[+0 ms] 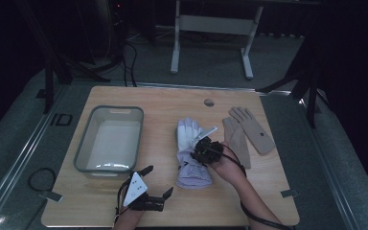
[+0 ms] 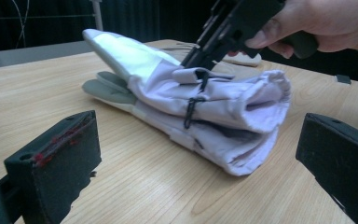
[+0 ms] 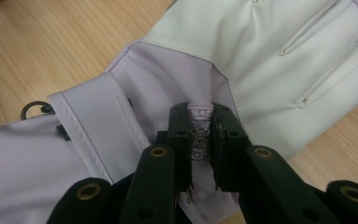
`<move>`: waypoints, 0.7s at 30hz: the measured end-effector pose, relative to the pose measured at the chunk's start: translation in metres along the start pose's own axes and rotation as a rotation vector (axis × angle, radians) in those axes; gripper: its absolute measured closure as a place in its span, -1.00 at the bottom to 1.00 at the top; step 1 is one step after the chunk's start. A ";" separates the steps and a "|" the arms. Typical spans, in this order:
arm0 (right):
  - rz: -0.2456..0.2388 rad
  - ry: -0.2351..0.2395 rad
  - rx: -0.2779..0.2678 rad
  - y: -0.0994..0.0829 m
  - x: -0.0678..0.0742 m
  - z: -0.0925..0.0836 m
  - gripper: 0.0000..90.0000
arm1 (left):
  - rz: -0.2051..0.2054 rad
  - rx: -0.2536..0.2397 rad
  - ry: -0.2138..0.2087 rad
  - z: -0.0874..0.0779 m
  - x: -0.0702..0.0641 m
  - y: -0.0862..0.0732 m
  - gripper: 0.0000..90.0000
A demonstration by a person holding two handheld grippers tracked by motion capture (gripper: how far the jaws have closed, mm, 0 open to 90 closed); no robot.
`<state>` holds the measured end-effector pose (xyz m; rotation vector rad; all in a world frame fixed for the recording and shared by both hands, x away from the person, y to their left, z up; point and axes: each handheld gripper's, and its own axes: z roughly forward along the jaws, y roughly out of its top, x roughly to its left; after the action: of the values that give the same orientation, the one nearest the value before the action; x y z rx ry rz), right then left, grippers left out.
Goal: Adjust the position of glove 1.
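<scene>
A pair of white and lavender gloves lies stacked in the middle of the wooden table, cuffs toward me. My right gripper points down onto the top glove, and its jaws are shut on a small patterned tab near the cuff. In the left gripper view the right gripper meets the top glove's wrist fold, with a hand around its handle. My left gripper rests low near the table's front edge. It is open, its jaws spread wide and aimed at the gloves' cuff end, apart from it.
A grey plastic bin stands on the table's left side. Two tan gloves lie flat at the right. A round cable hole sits near the far edge. Beyond the table a white desk frame stands on the floor.
</scene>
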<state>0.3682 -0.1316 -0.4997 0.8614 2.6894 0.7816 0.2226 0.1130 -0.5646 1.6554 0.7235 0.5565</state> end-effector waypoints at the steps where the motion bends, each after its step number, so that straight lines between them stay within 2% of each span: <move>1: 0.000 0.001 0.002 -0.002 -0.001 -0.002 0.76 | 0.001 0.001 0.000 0.000 0.000 0.000 -1.00; 6: 0.001 0.010 0.011 -0.014 -0.007 -0.010 0.73 | -0.001 0.004 0.001 0.000 0.000 0.000 -1.00; 9: 0.001 0.018 -0.010 -0.018 -0.008 -0.010 0.61 | -0.006 0.008 0.003 0.001 0.000 0.000 -1.00; 14: -0.005 0.019 -0.076 -0.018 -0.007 -0.015 0.28 | -0.012 0.016 0.017 0.001 0.001 0.001 -1.00; 15: -0.003 0.001 -0.109 -0.020 -0.007 -0.020 0.03 | -0.015 0.017 0.019 0.001 0.001 0.001 -1.00; 16: -0.003 0.001 -0.109 -0.020 -0.007 -0.020 0.03 | -0.016 0.021 0.021 0.002 0.001 0.001 -1.00; 17: 0.010 -0.009 -0.128 -0.023 -0.008 -0.026 -0.12 | -0.014 0.030 0.024 0.002 0.001 0.001 -1.00; 18: 0.010 -0.009 -0.128 -0.023 -0.008 -0.026 -0.12 | -0.014 0.030 0.024 0.002 0.001 0.001 -1.00; 19: 0.025 -0.010 -0.141 -0.028 -0.010 -0.031 -0.30 | -0.014 0.036 0.027 0.003 0.001 0.001 -1.00; 20: 0.025 -0.010 -0.141 -0.028 -0.010 -0.031 -0.30 | -0.012 0.040 0.029 0.003 0.000 0.002 -1.00; 21: 0.030 0.002 -0.154 -0.031 -0.011 -0.033 -0.40 | -0.012 0.048 0.031 0.004 0.000 0.002 -1.00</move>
<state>0.3506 -0.1735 -0.4882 0.8658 2.5830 0.9820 0.2255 0.1102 -0.5634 1.6888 0.7746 0.5612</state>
